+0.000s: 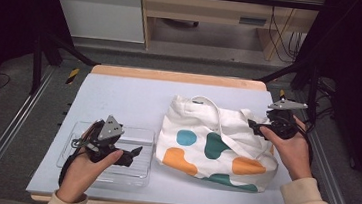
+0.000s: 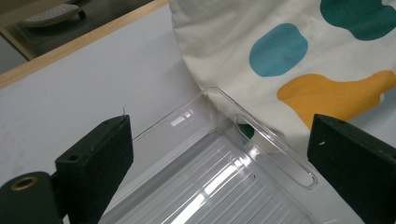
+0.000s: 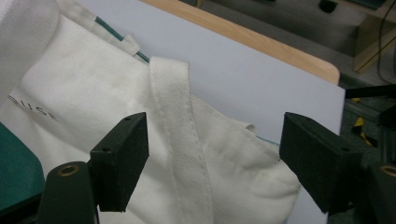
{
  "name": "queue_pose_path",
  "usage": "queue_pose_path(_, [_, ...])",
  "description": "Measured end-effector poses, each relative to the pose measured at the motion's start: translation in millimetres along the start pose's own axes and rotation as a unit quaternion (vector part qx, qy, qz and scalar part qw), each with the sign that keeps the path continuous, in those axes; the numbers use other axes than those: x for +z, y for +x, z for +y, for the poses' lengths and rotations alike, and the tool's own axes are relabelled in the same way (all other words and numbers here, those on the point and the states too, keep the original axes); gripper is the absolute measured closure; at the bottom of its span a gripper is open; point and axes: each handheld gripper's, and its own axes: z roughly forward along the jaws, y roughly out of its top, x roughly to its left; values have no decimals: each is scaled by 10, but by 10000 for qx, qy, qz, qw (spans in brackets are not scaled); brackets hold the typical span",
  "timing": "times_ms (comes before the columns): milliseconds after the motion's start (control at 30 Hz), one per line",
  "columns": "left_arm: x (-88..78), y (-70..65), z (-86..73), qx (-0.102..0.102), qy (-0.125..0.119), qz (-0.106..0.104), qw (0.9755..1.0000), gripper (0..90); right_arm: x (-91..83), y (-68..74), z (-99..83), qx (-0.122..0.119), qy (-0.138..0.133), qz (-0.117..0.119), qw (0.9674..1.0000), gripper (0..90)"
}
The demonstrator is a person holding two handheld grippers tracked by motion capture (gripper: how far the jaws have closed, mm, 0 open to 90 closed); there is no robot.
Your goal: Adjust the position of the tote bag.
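The tote bag point(image 1: 217, 144) is lying right of centre on the tabletop point(image 1: 129, 97), ungrasped. The right gripper point(image 3: 212, 158) is straddling its strap point(image 3: 180, 121), jaws released; the left gripper point(image 2: 219, 158), also released, is hovering over the clear tray point(image 2: 224, 177). Lifting probably remains undone.

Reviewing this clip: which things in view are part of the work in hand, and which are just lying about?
In the job:
- tote bag, with its strap between the open right gripper
- clear plastic tray, under the open left gripper

Just lying about:
- wooden furniture beyond the table
- cables on the floor
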Motion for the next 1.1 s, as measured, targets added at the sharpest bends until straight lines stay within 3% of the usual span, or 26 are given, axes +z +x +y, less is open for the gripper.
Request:
queue_pose_path(100, [11, -22, -2, 74, 56, -17, 10000, 70, 79, 66, 102, -95, -19, 148, 9998, 245])
queue_pose_path(200, [12, -34, -3, 101, 63, -28, 9999, 70, 91, 83, 183, -126, -87, 125, 9998, 254])
queue_pose_path(333, [9, -40, 3, 63, 26, -23, 10000, 69, 28, -60, 154, 21, -100, -2, 9999, 272])
queue_pose_path(433, [45, -67, 0, 102, 77, -47, 9999, 70, -83, -267, 54, 324, -223, -258, 9989, 349])
queue_pose_path(500, [56, -75, 1, 139, 114, -56, 9998, 70, -90, -322, 26, 384, -217, -334, 9985, 359])
queue_pose_path(567, [78, -99, 3, 163, 136, -76, 9997, 70, -63, -438, -38, 631, -184, -458, 9968, 383])
queue_pose_path(667, [98, -126, 2, 191, 174, -90, 9996, 70, 35, -532, -104, 903, -134, -456, 9948, 394])
queue_pose_path(733, [102, -129, 4, 221, 200, -92, 9995, 70, 156, -561, -152, 1153, -79, -279, 9929, 393])
queue_pose_path(800, [102, -127, 2, 219, 204, -86, 9995, 70, 188, -566, -162, 1158, -66, -268, 9929, 386])
queue_pose_path(867, [107, -125, 0, 204, 179, -90, 9996, 70, 248, -600, -201, 1413, -87, -196, 9897, 352])
queue_pose_path(1100, [117, -153, 9, 246, 190, -105, 9995, 70, 328, -627, -183, 1700, -111, -249, 9851, 357])
